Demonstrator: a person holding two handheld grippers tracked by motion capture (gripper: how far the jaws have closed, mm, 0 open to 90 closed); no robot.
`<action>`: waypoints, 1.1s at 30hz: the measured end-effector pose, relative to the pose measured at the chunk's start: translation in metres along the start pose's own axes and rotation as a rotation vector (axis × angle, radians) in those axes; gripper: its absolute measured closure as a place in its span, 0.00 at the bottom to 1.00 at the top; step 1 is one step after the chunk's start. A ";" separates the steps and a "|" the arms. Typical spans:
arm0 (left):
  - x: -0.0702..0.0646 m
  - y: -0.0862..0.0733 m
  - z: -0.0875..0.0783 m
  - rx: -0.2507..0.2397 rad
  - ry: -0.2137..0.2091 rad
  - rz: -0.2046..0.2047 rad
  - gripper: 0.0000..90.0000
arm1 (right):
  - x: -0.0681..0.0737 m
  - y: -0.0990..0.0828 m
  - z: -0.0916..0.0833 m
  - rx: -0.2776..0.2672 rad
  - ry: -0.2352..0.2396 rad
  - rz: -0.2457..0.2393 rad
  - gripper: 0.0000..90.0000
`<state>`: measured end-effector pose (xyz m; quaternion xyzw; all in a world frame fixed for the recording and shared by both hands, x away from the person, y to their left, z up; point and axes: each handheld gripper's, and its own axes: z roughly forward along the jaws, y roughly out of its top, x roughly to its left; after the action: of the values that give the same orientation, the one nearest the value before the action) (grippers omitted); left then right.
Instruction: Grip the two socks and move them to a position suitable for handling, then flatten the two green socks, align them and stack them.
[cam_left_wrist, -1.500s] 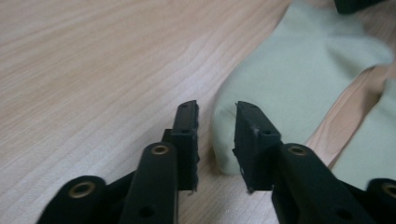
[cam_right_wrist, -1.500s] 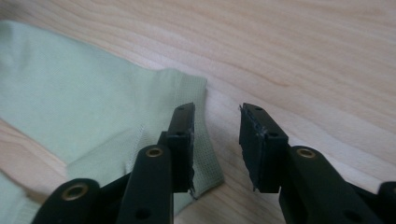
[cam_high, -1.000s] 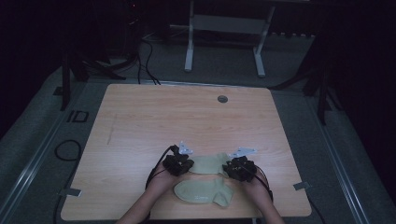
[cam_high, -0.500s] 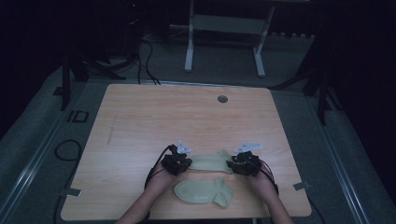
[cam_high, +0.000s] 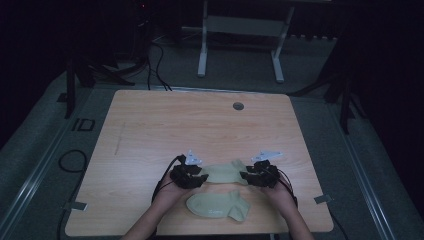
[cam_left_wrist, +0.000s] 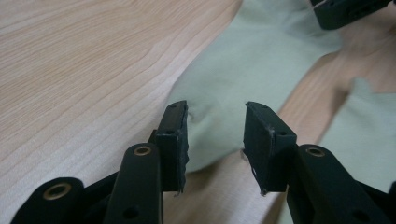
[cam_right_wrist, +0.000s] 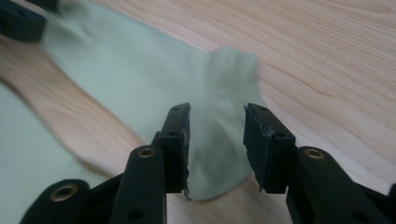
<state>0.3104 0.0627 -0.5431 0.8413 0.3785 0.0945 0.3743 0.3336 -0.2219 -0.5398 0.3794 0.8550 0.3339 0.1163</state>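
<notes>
Two hand-held grippers at opposite ends of a pale green sock on a wooden worktop.

The far sock (cam_high: 224, 173) lies flat on the worktop (cam_high: 200, 125), stretched crosswise between the left hand-held gripper (cam_high: 199, 176) and the right hand-held gripper (cam_high: 246, 176). In the left gripper view the jaws stand apart, having just been opening, with one end of the far sock (cam_left_wrist: 224, 93) lying slack between them and neither pad pressing on it. In the right gripper view the jaws likewise stand apart, having just been opening, with the other end of the far sock (cam_right_wrist: 215, 140) loose between them. A second sock (cam_high: 217, 205) of the same colour lies just beside the first, nearer the person, between the two hands and apart from both grippers.
</notes>
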 end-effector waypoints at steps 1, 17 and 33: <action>-0.001 0.000 -0.003 -0.007 -0.002 -0.006 0.63 | 0.001 0.000 -0.002 -0.010 0.013 0.005 0.67; -0.028 -0.038 -0.043 0.043 -0.065 0.015 0.53 | 0.046 -0.036 -0.045 -0.005 0.044 -0.073 0.65; -0.027 -0.061 -0.036 0.112 -0.016 -0.007 0.64 | 0.062 -0.061 -0.031 0.061 0.044 -0.099 0.68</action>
<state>0.2412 0.0900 -0.5573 0.8602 0.3832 0.0650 0.3300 0.2420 -0.2216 -0.5537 0.3326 0.8848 0.3099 0.1023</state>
